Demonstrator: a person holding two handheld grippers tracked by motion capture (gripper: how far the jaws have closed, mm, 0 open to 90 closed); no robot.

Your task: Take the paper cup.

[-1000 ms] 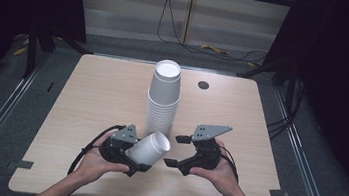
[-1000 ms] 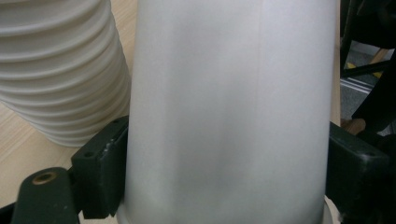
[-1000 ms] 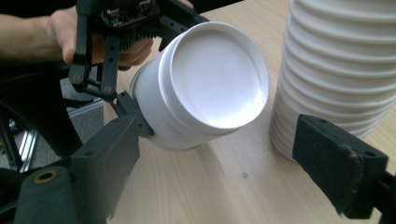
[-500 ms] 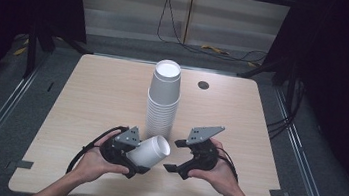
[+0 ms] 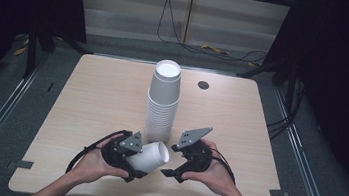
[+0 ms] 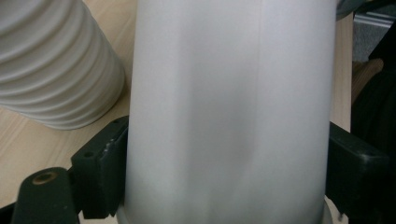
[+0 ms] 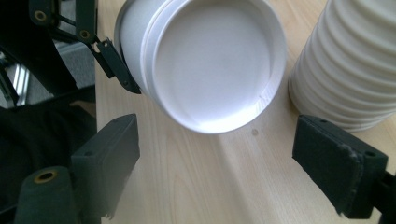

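Note:
A white paper cup lies on its side just above the table's front, with my left gripper shut on its wall. In the left gripper view the cup spans the whole gap between the two black pads. Its round base points at my right gripper, whose jaws stand wide open a short way in front of it, touching nothing. In the high view the right gripper sits just right of the cup's base. A tall stack of white cups stands upright behind both grippers.
The wooden table has a small round cable hole at the back right. The stack's ribbed rims are close to the right gripper's right jaw. Dark floor and metal rails surround the table.
My right gripper has edged left, closer to the cup's base. The left gripper and its cup have dipped very slightly toward the front edge.

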